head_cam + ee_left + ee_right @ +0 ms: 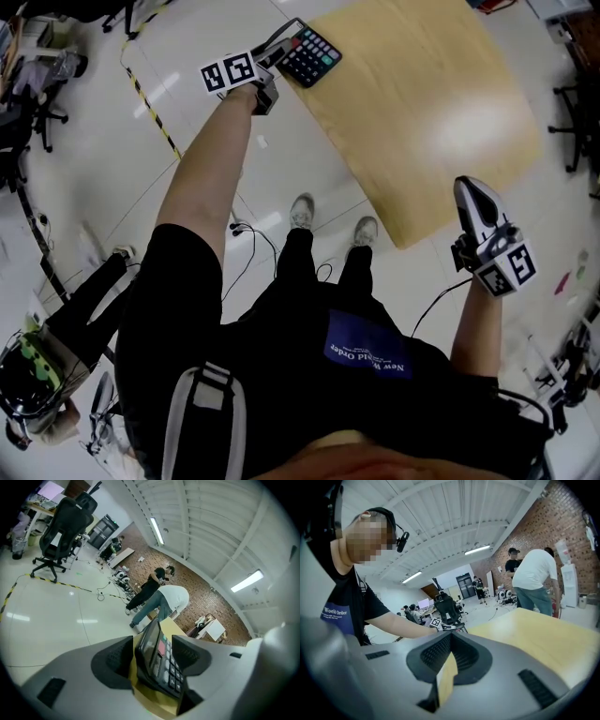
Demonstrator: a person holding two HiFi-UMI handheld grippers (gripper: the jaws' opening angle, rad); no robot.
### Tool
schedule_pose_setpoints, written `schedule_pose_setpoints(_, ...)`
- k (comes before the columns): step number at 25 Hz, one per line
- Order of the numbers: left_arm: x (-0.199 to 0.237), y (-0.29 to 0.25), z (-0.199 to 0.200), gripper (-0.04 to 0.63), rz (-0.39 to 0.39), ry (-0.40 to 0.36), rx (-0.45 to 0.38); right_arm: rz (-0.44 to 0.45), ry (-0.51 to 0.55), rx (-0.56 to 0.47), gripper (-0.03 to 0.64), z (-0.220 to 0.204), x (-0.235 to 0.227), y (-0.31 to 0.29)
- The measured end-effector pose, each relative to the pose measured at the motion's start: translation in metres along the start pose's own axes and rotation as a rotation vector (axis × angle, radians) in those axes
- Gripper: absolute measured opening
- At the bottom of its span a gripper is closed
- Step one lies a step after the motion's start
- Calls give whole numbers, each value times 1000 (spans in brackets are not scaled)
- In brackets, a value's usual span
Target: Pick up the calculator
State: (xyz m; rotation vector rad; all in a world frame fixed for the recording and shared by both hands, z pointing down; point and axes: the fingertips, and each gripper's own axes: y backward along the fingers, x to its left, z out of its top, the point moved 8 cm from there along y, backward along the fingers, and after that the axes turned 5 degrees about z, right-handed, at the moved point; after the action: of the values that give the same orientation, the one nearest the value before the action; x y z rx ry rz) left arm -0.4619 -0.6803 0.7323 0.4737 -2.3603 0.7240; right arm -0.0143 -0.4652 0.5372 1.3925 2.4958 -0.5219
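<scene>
1. Nearest me: the right gripper (472, 192) hangs off the near corner of the tabletop (422, 122), well apart from the work. Its own view shows its fingers (436, 653) together at the tips, with only a thin sliver of wood visible through the gap behind them. Nothing is held.

2. Further out: the left gripper (274, 62) is stretched to the far corner of the tabletop. It is plainly the nearer one, so I take it as the one to make the pick.

3. At that corner lies the calculator (310, 54), close to the tabletop's edge, with the left fingers right at its near end.

4. Left gripper view: the fingers (115, 656) stand wide apart with the calculator (161, 660) between them.
   - A strip of wood shows between one pad and the calculator's back.
   - The keyed face is turned to the other pad, close to it, but I see no press.
   - I read this as straddling, not yet gripped.

5. Long axis: it runs away from the camera, roughly along the fingers' pointing line, keys nearer and display end further.

6. Judgement: the fingers need only close across the body, then lift. The view is rolled, so I cannot tell whether they span its width or its thickness. A skewed bite could pivot it off the corner.
</scene>
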Motion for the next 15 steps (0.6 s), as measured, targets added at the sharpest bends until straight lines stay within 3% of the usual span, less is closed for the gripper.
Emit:
schedule_pose_setpoints(2,-3,-1,-1,251,-9,2,-5,-4,-1,5,-15,-2,1,2)
schedule_pose_setpoints(5,-2,1,-2,104,5,13,-25,-7,-3,3,-15,-8,2,3)
schedule_pose_setpoints(11,-10,10,-2,75,-56,90,-64,-18,-8,7,-15,-13,5,12)
schedule_pose_setpoints(15,-22,14,1,71,-93,99,-84,-11,3,-5,-15,-13,6,14)
